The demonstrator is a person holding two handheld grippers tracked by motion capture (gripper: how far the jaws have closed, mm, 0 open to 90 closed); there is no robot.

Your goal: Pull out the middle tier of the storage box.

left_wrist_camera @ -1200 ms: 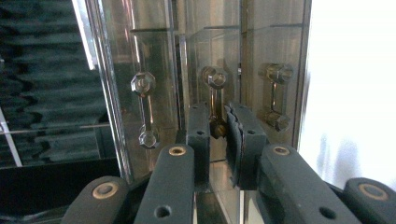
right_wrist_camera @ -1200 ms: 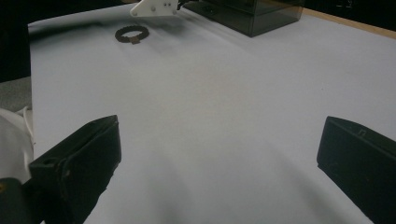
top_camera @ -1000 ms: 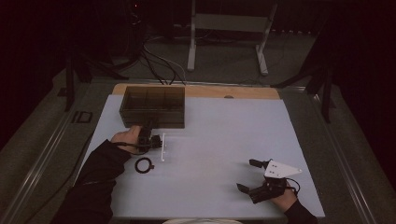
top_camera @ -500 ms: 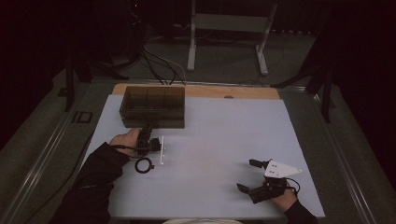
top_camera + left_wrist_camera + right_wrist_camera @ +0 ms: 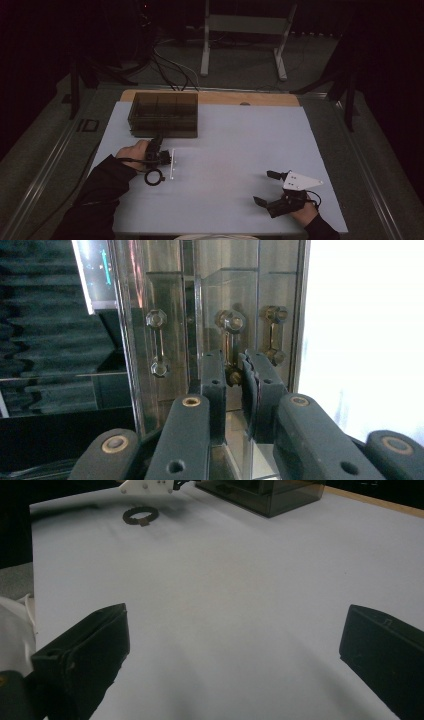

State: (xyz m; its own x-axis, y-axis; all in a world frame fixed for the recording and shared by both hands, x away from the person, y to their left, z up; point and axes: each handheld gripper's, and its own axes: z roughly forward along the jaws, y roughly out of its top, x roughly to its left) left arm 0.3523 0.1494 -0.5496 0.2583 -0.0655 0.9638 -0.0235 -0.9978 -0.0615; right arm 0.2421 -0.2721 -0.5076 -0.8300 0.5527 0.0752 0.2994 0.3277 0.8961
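A smoked clear compartment box [image 5: 162,114] stands at the back left of the white table [image 5: 240,145]. My left gripper [image 5: 158,137], held in a hand, points at the box's front wall. In the left gripper view the box front [image 5: 170,300] carries three metal clasps, and my left gripper [image 5: 233,365] has its jaws drawn close around the lower end of the middle clasp [image 5: 231,347]. A black ring [image 5: 154,176] lies on the table just near of that hand. My right gripper [image 5: 264,187] rests open at the front right, nothing between its jaws [image 5: 235,655].
The right gripper view looks across bare table toward the ring [image 5: 140,515] and the box [image 5: 265,492]. A wooden strip [image 5: 260,98] edges the table's far side. Beyond it stand a metal stand [image 5: 245,25] and floor cables [image 5: 170,70].
The left gripper has crept a little forward to the box's front wall. The right gripper and the ring have stayed put.
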